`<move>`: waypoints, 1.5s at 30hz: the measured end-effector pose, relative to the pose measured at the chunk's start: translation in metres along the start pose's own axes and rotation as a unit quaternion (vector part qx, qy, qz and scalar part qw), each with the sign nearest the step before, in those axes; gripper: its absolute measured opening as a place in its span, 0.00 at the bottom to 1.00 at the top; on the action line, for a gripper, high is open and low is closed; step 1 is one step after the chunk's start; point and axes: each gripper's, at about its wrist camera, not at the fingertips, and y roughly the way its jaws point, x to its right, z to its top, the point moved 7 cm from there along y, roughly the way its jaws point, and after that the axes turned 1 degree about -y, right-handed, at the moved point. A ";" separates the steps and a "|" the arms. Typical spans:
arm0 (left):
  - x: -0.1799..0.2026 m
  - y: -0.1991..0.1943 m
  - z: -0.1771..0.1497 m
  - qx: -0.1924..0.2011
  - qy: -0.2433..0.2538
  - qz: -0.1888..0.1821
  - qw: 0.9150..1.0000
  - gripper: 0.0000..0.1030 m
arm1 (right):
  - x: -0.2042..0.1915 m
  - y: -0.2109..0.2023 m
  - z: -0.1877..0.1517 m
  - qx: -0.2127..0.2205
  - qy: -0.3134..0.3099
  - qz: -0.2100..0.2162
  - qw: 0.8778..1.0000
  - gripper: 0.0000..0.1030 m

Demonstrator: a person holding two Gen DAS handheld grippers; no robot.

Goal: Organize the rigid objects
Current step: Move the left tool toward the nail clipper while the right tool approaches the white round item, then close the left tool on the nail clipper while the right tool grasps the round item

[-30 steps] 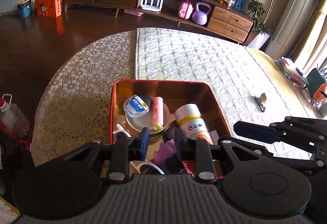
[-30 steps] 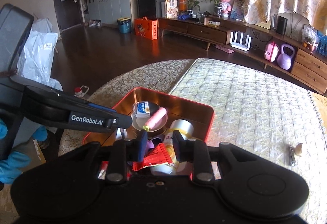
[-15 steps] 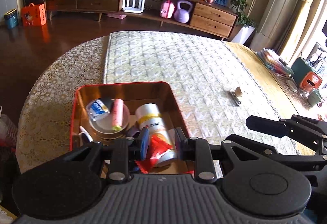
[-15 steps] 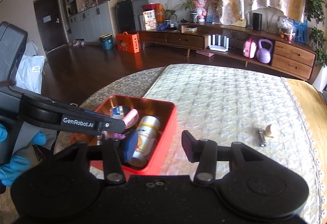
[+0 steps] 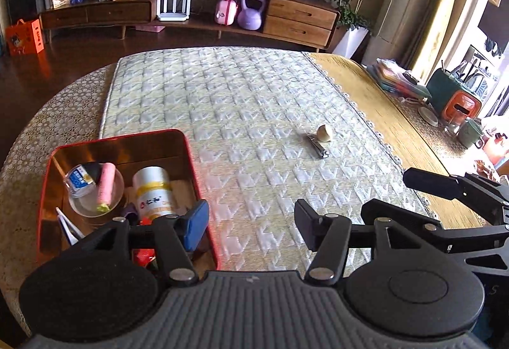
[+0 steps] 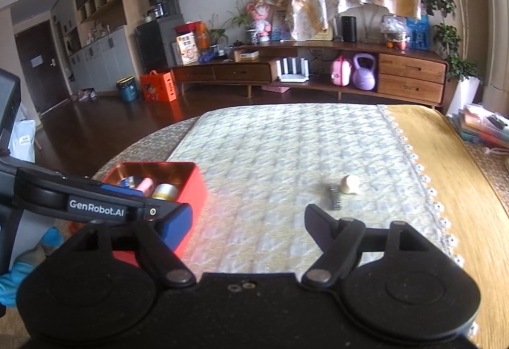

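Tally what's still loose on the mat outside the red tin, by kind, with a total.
Nail clipper: 1
Small beige round object: 1
Total: 2

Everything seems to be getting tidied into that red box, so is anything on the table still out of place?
Yes. A metal nail clipper and a small pale round object beside it lie loose on the quilted cloth, well away from the red tin that holds the other items. Both tongs, left and right, are open and empty.
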 end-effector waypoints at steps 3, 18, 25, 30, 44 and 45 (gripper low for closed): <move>0.015 0.007 0.001 0.002 0.008 -0.003 1.000 0.70 | 0.020 -0.005 -0.002 0.005 0.008 -0.014 1.000 0.84; 0.070 0.062 0.014 -0.009 0.029 -0.011 0.999 0.78 | 0.109 0.004 0.004 -0.010 0.030 -0.053 0.998 1.00; 0.086 0.096 0.025 0.003 0.023 -0.004 1.000 0.79 | 0.137 0.033 0.011 -0.035 0.032 -0.057 0.997 1.00; 0.100 0.123 0.025 -0.002 0.024 -0.001 1.000 0.79 | 0.153 0.059 0.012 -0.056 0.041 -0.051 0.996 1.00; 0.113 0.185 0.033 0.024 0.021 0.039 0.999 0.79 | 0.172 0.128 0.010 -0.114 0.040 -0.004 0.993 0.98; 0.112 0.189 0.033 0.023 0.019 0.041 0.999 0.79 | 0.172 0.133 0.009 -0.118 0.036 0.001 0.992 0.97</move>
